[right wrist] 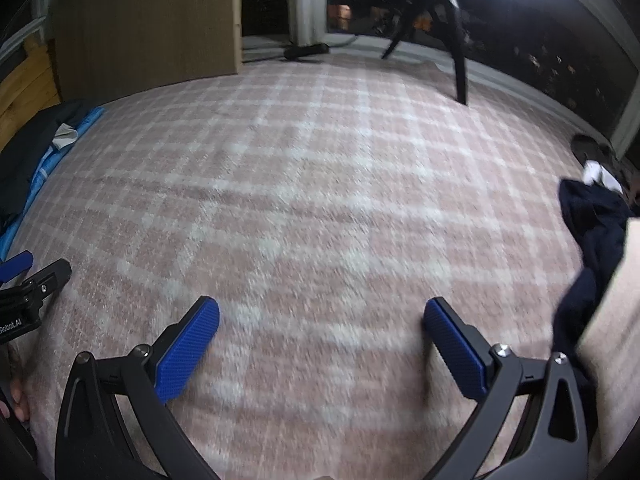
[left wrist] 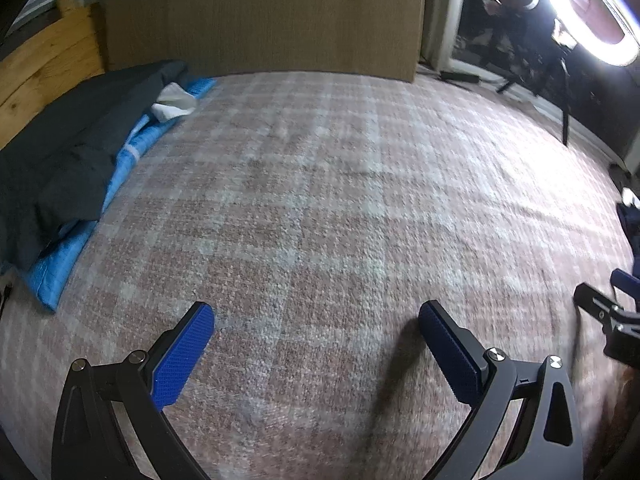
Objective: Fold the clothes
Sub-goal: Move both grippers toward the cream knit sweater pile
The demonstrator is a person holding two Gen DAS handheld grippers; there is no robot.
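Observation:
My left gripper (left wrist: 316, 316) is open and empty, its blue pads above a pink and white checked blanket (left wrist: 320, 200). My right gripper (right wrist: 322, 312) is open and empty over the same blanket (right wrist: 320, 180). A dark garment (left wrist: 60, 160) lies on blue cloth (left wrist: 80, 248) at the far left, with a white piece (left wrist: 174, 104) on it; the pile also shows in the right wrist view (right wrist: 16, 168). A crumpled navy garment (right wrist: 596, 232) lies at the right edge, beside a pale cloth (right wrist: 616, 320). The right gripper's tip shows in the left wrist view (left wrist: 600, 312).
A large cardboard box (left wrist: 260, 16) stands at the back. A wooden frame (left wrist: 44, 60) runs behind the left pile. A black tripod (right wrist: 456, 48) with a bright ring light (left wrist: 592, 12) stands at the back right by a dark window.

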